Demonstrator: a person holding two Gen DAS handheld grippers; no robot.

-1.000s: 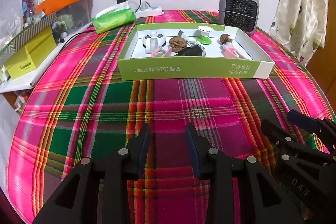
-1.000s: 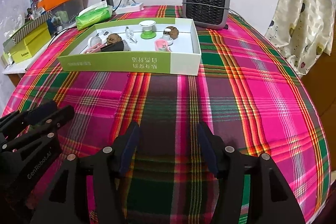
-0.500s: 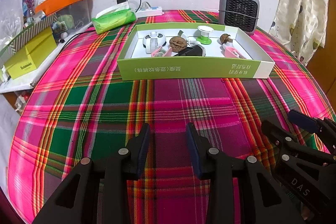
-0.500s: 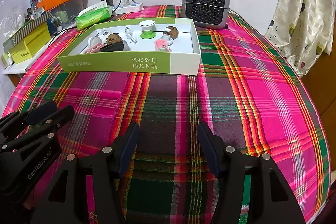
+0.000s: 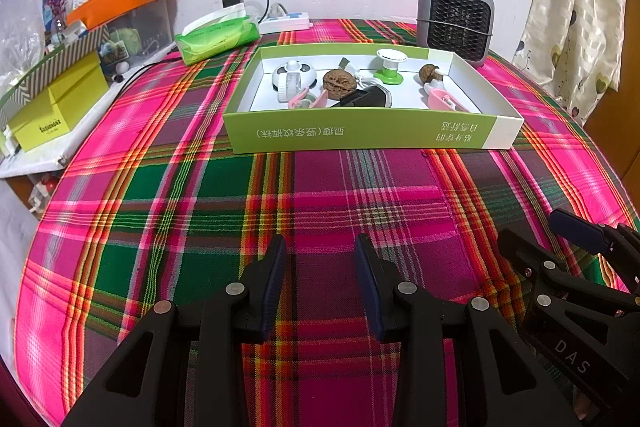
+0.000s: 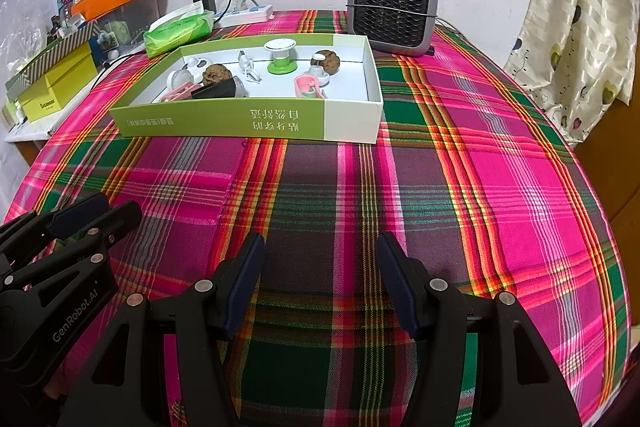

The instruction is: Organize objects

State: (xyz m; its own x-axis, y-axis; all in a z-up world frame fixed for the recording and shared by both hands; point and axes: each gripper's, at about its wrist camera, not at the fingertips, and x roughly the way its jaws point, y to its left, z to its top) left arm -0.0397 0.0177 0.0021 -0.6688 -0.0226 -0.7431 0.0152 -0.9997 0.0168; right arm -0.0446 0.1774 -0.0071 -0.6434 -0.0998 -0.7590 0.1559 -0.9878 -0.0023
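Observation:
A shallow green-and-white box [image 5: 360,137] [image 6: 224,121] lies on the plaid tablecloth at the far side. In it lie two walnuts [image 5: 339,81] [image 6: 326,61], a green-and-white stand [image 5: 390,67] [image 6: 281,57], a white round gadget [image 5: 292,79], pink clips [image 5: 442,101] [image 6: 307,85] and a black item [image 5: 362,98] [image 6: 216,91]. My left gripper [image 5: 320,259] is open over bare cloth near the front edge, nothing between its fingers. Beside it, my right gripper [image 6: 320,259] stands open and wider, also holding nothing. Each gripper shows at the edge of the other's view.
A grey fan heater [image 5: 454,19] [image 6: 390,13] stands behind the box. A green tissue pack [image 5: 218,41] and a power strip [image 5: 286,21] lie at the back left. Yellow boxes [image 5: 56,107] and an orange-lidded bin [image 5: 124,1] crowd a side shelf. A curtain [image 6: 572,27] hangs right.

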